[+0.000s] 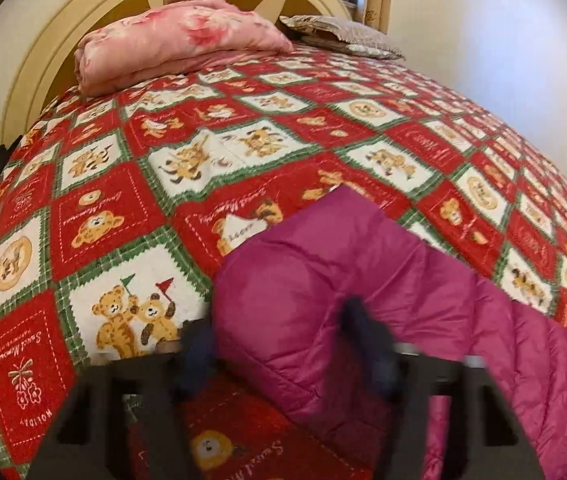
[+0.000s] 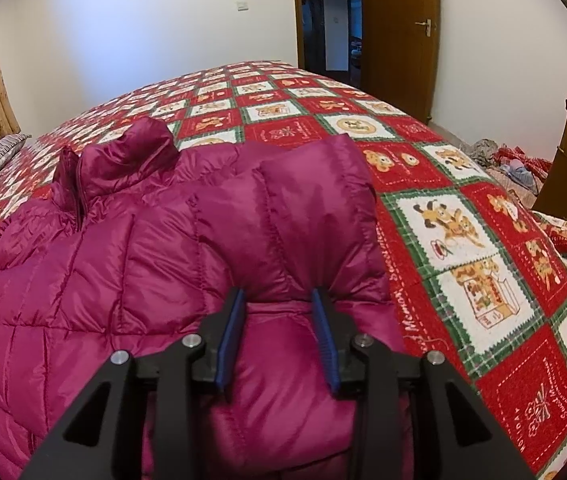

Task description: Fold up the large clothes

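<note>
Between both tools' jaws: jacket (image 2: 163,260).

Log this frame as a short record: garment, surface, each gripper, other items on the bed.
garment: magenta puffer jacket, lying on the bed, collar up
surface: bear-print quilt
left gripper: blurred, jacket edge between its fingers, grip unclear
right gripper: puffy fold bulging between its blue pads
other: pink folded blanket, grey pillow by the headboard
</note>
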A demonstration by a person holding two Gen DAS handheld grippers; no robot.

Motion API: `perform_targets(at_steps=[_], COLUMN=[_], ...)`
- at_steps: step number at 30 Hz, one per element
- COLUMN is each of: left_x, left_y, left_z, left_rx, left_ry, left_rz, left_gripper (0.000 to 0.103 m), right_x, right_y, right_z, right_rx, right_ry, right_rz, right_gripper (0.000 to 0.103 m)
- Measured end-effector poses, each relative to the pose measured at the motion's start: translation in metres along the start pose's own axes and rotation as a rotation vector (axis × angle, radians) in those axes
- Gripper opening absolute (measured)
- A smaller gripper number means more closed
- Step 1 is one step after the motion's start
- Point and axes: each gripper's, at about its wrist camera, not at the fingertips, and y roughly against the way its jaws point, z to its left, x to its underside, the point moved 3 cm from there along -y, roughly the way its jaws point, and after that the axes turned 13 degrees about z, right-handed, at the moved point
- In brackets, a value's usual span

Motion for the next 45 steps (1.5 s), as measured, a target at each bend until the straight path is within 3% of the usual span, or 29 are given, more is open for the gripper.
perform_targets(at_steps=[1, 3, 9, 11, 15, 18, 22, 27, 31, 35, 37, 39, 42, 45], left_x=[0.0, -0.002, -0.005, -0.007, 0.009, 0.045, 0.11, 0.205, 0.276, 0.309, 0.32, 0.332, 0.336, 0.325], left_y=[0.002, 0.005, 0.034, 0.065, 0.147, 0.214, 0.268, 0.274, 0.226, 0.185, 0.176, 0.173, 0.18, 0.191], left_z=[0.001, 0.0, -0.021, -0.038, -0.096, -0.157, -0.224, -0.293, -0.328, -0.335, -0.332, -0.328, -0.309, -0.282], left_rx=[0.004, 0.063, 0.052, 0.107, 0.222, 0.355, 0.517, 0.608, 0.638, 0.614, 0.624, 0.632, 0.667, 0.655], left_ry=[-0.001, -0.028, -0.091, -0.12, -0.286, -0.459, -0.676, -0.915, -1.07, -1.11, -1.143, -1.18, -1.213, -1.172], left_rz=[-0.005, -0.016, -0.08, -0.144, -0.316, -0.433, -0.487, -0.452, -0.259, -0.096, -0.021, 0.039, 0.062, 0.042], left_gripper=[0.033, 0.019, 0.016, 0.016, 0.016, 0.016, 0.017, 0.017, 0.019, 0.029, 0.061, 0.073, 0.073, 0.074], right_x=[0.0, 0.0, 0.0, 0.0, 0.0, 0.0, 0.001, 0.001, 0.001, 0.001, 0.001, 0.001, 0.001, 0.001], right_y=[0.0, 0.0, 0.0, 0.0, 0.0, 0.0, 0.001, 0.001, 0.001, 0.001, 0.001, 0.001, 0.001, 0.001], right_z=[0.0, 0.0, -0.001, -0.002, -0.004, -0.006, -0.008, -0.011, -0.013, -0.015, -0.015, -0.015, -0.015, -0.017], right_rx=[0.001, 0.0, -0.017, -0.021, -0.035, -0.048, -0.064, -0.09, -0.113, -0.129, -0.13, -0.128, -0.132, -0.146], right_ry=[0.0, 0.0, -0.008, -0.01, -0.017, -0.022, -0.029, -0.042, -0.053, -0.063, -0.064, -0.063, -0.064, -0.07], right_rz=[0.0, -0.001, -0.003, -0.003, -0.006, -0.008, -0.01, -0.014, -0.016, -0.018, -0.018, -0.018, -0.018, -0.017], right_gripper=[0.038, 0.038, 0.038, 0.038, 0.039, 0.039, 0.039, 0.039, 0.039, 0.04, 0.04, 0.04, 0.04, 0.04])
